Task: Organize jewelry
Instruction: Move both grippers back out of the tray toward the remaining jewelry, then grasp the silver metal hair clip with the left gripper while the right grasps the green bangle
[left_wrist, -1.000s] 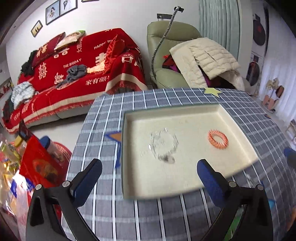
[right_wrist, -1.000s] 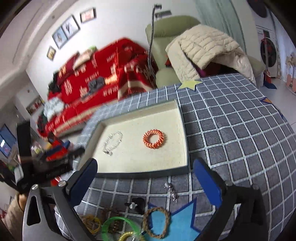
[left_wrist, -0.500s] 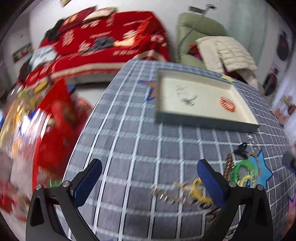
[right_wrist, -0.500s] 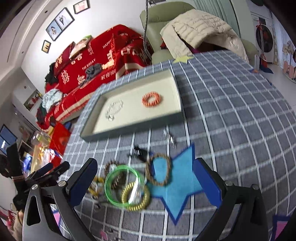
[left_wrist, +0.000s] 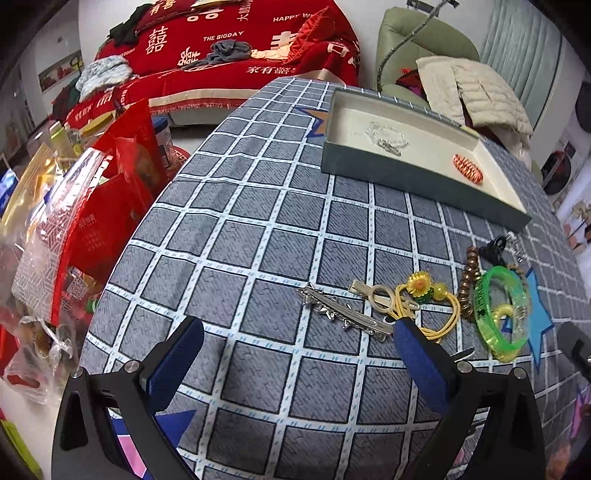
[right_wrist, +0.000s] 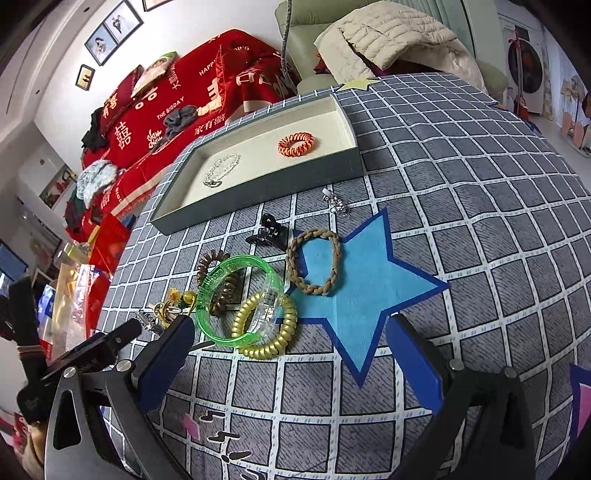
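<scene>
Both pairs of blue-padded fingers stand spread wide and empty: the left gripper (left_wrist: 297, 356) low over the checked surface (left_wrist: 236, 236), the right gripper (right_wrist: 291, 352) over the blue star patch (right_wrist: 354, 291).

Largest on the cloth is the grey tray (right_wrist: 258, 192) at the far side, which already holds a silver chain bracelet (right_wrist: 221, 170) and an orange coil tie (right_wrist: 296, 142). The rest of the jewelry lies loose near the fingers: a green bangle (right_wrist: 236, 295) overlapping a gold coil tie (right_wrist: 269, 325) and a brown coil tie (right_wrist: 218, 280), a braided band (right_wrist: 314, 262) on the star, a silver hair clip (left_wrist: 343, 310) just ahead of the left gripper, a yellow flower tie (left_wrist: 424, 291), a black claw clip (right_wrist: 267, 230), and a small sparkly piece (right_wrist: 336, 203), possibly an earring, near the tray wall.

The risk lies in the tangle: closing on the green bangle could drag the two coils along or scatter them, and the flat silver hair clip may slip from the pads.

Each gripper tilts down and forward towards the pile, left gripper aimed at the clips, right gripper at the bangles.
</scene>
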